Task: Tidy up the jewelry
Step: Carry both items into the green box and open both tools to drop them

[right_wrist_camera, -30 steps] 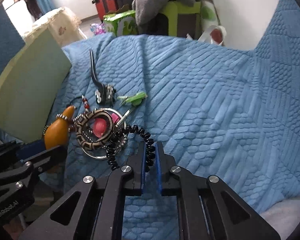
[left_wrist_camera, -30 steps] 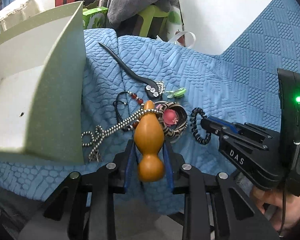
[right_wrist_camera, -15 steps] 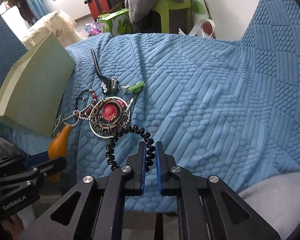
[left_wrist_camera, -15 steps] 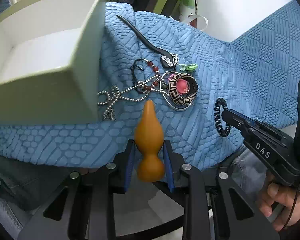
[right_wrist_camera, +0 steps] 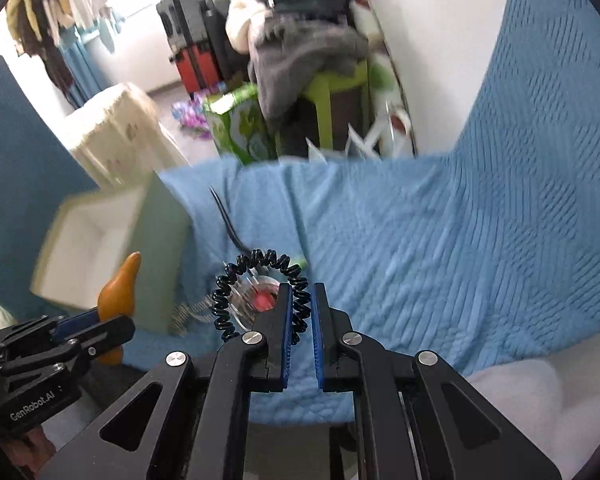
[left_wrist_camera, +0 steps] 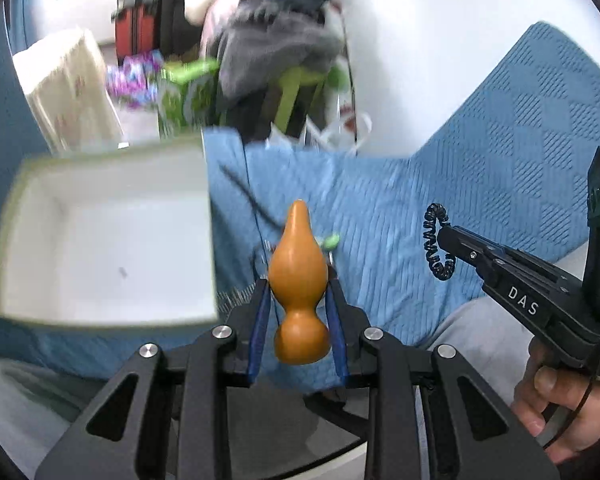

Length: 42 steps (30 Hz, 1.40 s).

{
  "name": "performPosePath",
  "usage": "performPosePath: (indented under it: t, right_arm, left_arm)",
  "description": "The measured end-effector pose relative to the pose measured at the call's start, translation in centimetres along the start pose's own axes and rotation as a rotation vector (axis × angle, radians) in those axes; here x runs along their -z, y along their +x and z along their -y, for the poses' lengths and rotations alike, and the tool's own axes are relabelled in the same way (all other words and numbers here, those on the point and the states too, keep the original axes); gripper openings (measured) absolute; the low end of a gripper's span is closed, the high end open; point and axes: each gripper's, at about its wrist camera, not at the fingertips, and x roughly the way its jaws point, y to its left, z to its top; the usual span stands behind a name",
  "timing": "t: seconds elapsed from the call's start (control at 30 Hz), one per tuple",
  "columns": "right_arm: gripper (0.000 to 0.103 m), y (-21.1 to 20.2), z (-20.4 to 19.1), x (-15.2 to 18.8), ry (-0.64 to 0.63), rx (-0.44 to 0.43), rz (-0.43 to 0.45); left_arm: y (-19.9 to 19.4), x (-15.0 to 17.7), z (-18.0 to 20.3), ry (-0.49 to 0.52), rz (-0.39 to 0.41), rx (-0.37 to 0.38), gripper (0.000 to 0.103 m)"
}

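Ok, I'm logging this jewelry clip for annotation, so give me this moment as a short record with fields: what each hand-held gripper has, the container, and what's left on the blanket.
left hand-held gripper: shut on the orange gourd pendant, held above the blanket
right hand-held gripper: shut on the black coil bracelet, lifted off the blanket
box: open, white inside, on the left; nothing clearly visible inside it
surface: blue textured blanket
left on blanket: remaining jewelry pile and a black hair stick, both blurred
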Motion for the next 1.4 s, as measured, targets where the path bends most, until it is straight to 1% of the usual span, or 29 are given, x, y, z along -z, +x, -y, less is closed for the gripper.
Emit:
performPosePath:
  t: [0.17, 0.33, 0.47, 0.53, 0.6, 0.7, 0.8, 0.97, 1.1, 1.3, 1.4]
  right_arm:
    - [0.007, -3.2, -2.5, -2.6, -0.017, -0.036, 0.075]
    - [0.007, -6.0, -5.4, -4.9, -0.052, -0.075, 0.154]
    - [0.007, -6.7, -7.6, -6.1, -0.085, -0.103, 0.193]
    - [0.007, -6.5, -8.7, -6.3, -0.097, -0.119, 0.202]
    - [0.008, -5.5, -10.2, -6.3, -0.120, -0.132, 0.198]
    - [0.008, -3.4, -11.7, -6.0, -0.146, -0.150, 0.162]
    - [0.008, -0.9, -13.4, -5.3, -0.173, -0.162, 0.108]
    - [0.008, 2.9, -15.6, -4.3, -0.214, -0.162, 0.041]
    - [0.008, 5.8, -17.3, -3.3, -0.239, -0.167, -0.014]
    - [0.008, 9.3, -18.7, -2.3, -0.271, -0.167, -0.082]
    - [0.008, 10.5, -18.9, -2.0, -0.281, -0.160, -0.102]
  left_arm:
    - [-4.6, -2.5, -1.0, 0.013, 0.102, -0.013, 0.029]
    - [-8.1, -4.1, -3.3, 0.015, 0.198, -0.048, 0.029]
    - [-9.8, -4.3, -5.3, 0.000, 0.259, -0.078, 0.029]
    - [-10.6, -4.3, -6.9, -0.013, 0.290, -0.097, 0.029]
    - [-10.6, -4.0, -8.4, -0.035, 0.302, -0.115, 0.029]
    - [-9.6, -4.1, -10.7, -0.073, 0.296, -0.124, 0.029]
    - [-8.2, -3.9, -12.8, -0.102, 0.273, -0.134, 0.029]
    - [-5.9, -2.9, -15.7, -0.131, 0.224, -0.155, 0.029]
    - [-3.7, -2.2, -17.7, -0.168, 0.180, -0.157, 0.029]
    - [-1.3, -1.4, -19.0, -0.196, 0.128, -0.160, 0.029]
    - [-0.5, -1.1, -19.7, -0.205, 0.101, -0.164, 0.029]
